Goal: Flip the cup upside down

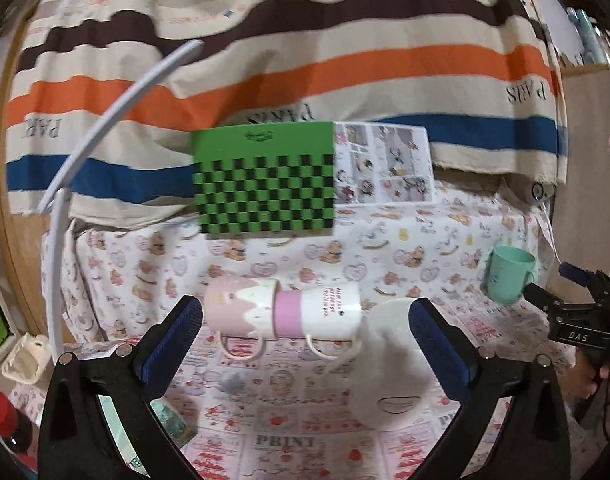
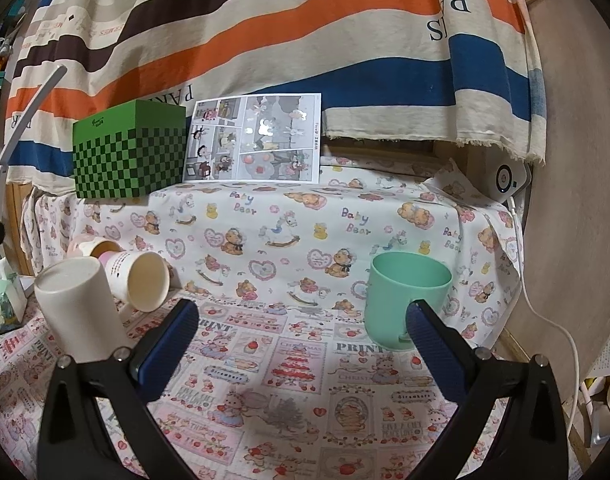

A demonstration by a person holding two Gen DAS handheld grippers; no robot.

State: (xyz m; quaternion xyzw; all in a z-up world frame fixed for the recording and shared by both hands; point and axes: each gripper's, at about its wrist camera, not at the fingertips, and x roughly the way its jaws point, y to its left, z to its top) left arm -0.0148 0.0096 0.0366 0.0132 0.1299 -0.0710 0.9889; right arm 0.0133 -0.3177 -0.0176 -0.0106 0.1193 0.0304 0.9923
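A striped cloth (image 2: pixel 265 40) hangs across the back, and below it the desk (image 2: pixel 289 380) is covered in a bear and strawberry print. Against the cloth stand a green checkered box (image 2: pixel 131 156) and, just beside it, a comic sheet (image 2: pixel 257 140).

Only the right wrist view shows the open mouths of the 2 mugs lying on their sides: the white mug with a pink band (image 2: pixel 139 280) and, behind it, the pink and white mug (image 2: pixel 93 246). The left wrist view shows those 2 side on, the pink and white mug (image 1: pixel 241 312) mouth against the base of the banded mug (image 1: pixel 317 310), handles down. A white cup (image 1: pixel 389 364) stands bottom up near the left claw (image 1: pixel 305 332), just inside its right finger; its fingers are spread wide with nothing between them.

The mint green cup (image 2: pixel 405 300) stands upright, mouth up, on the desk. The right claw (image 2: pixel 303 338) is spread wide and grips nothing; its right finger overlaps the cup's lower right side, though I cannot tell if it touches. From the left view this cup (image 1: pixel 507 274) sits far right, with the right claw (image 1: pixel 545 292) beside it.
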